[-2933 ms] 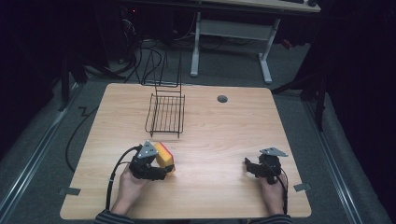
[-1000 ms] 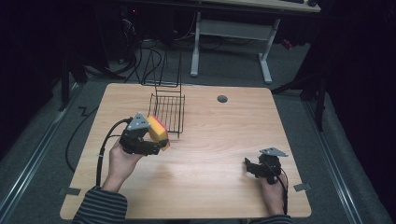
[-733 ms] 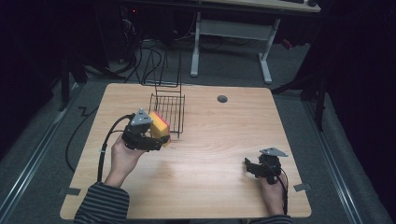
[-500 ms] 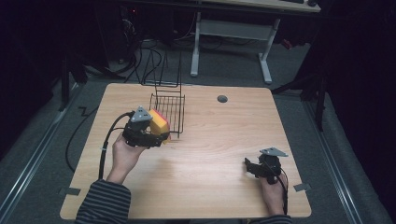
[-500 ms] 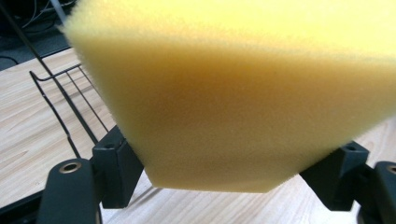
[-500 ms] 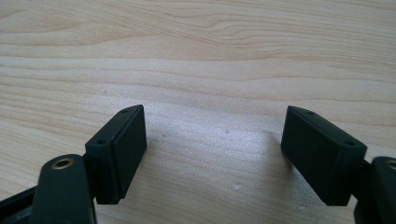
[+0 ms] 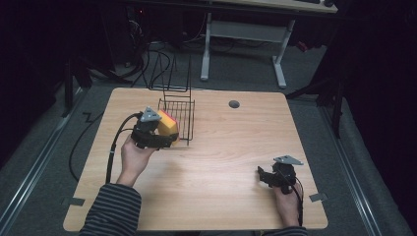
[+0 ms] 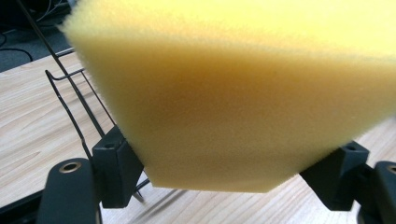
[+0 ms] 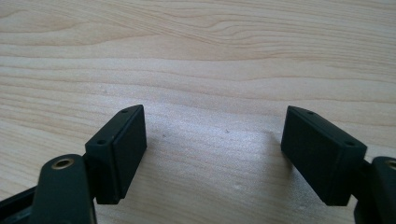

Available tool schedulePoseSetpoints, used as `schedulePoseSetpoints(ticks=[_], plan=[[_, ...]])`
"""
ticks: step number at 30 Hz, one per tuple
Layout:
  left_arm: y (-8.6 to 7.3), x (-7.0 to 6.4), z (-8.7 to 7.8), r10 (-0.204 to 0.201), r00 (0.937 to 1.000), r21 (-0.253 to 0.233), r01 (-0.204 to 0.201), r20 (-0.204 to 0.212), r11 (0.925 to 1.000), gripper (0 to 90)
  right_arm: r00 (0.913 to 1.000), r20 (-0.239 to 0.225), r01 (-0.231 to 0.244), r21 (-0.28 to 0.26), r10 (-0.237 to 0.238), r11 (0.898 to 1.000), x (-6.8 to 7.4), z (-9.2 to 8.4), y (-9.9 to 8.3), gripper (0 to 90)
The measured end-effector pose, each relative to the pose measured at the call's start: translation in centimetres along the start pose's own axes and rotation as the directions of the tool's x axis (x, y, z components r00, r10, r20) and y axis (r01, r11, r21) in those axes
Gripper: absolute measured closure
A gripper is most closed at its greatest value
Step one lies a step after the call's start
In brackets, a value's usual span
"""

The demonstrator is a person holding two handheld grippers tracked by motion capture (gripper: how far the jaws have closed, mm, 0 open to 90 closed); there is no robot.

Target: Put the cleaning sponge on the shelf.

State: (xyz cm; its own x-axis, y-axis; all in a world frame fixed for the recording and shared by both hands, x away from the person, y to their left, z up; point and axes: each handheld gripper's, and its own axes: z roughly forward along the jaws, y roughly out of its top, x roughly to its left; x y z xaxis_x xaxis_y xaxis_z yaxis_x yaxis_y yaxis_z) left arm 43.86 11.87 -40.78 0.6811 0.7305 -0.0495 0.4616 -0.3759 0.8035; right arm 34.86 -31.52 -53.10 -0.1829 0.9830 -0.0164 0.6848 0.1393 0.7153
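The yellow sponge, with a red layer on its far side, is gripped in the left claw, whose two black jaws press into its soft sides in the left gripper view. It hangs above the worktop, right at the left wall of the black wire basket, which serves here as the landmark; whether sponge and wire touch cannot be told. The basket stands at the far left-centre part of the worktop, its tall wire back rising behind it. The person's left hand, in a striped sleeve, reaches toward the basket from its near left side. To the far right of the basket lies a small round grommet hole. Well apart from the basket, toward the near right corner, the right claw rests low over bare wood, its jaws spread wide with nothing between them.
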Motion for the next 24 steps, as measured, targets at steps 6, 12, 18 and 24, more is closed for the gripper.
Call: schedulePoseSetpoints(ticks=[6, 12, 18, 24], plan=[[0.2, 0.4, 0.9, -0.021, 0.9997, -0.005, 0.021, -0.015, 0.9998, 24.4, 1.0, 0.0, 0.001, 0.0, -0.001, 1.0, 0.0, 0.0, 0.0, 22.6], [0.1, 0.9, 2.0, -0.041, 0.9982, -0.002, 0.041, -0.044, 0.9991, 24.3, 1.0, -0.001, 0.001, -0.002, -0.001, 1.0, 0.0, 0.0, 0.0, 22.6], [0.0, 1.1, 3.2, -0.053, 0.9959, -0.009, 0.052, -0.073, 0.9986, 24.3, 1.0, -0.001, 0.001, -0.002, -0.001, 1.0, 0.0, 0.0, 0.0, 22.6], [-0.1, 1.5, 4.4, -0.07, 0.9928, -0.016, 0.069, -0.098, 0.9975, 24.3, 1.0, -0.001, 0.001, -0.002, -0.001, 1.0, 0.0, 0.0, 0.0, 22.6]])
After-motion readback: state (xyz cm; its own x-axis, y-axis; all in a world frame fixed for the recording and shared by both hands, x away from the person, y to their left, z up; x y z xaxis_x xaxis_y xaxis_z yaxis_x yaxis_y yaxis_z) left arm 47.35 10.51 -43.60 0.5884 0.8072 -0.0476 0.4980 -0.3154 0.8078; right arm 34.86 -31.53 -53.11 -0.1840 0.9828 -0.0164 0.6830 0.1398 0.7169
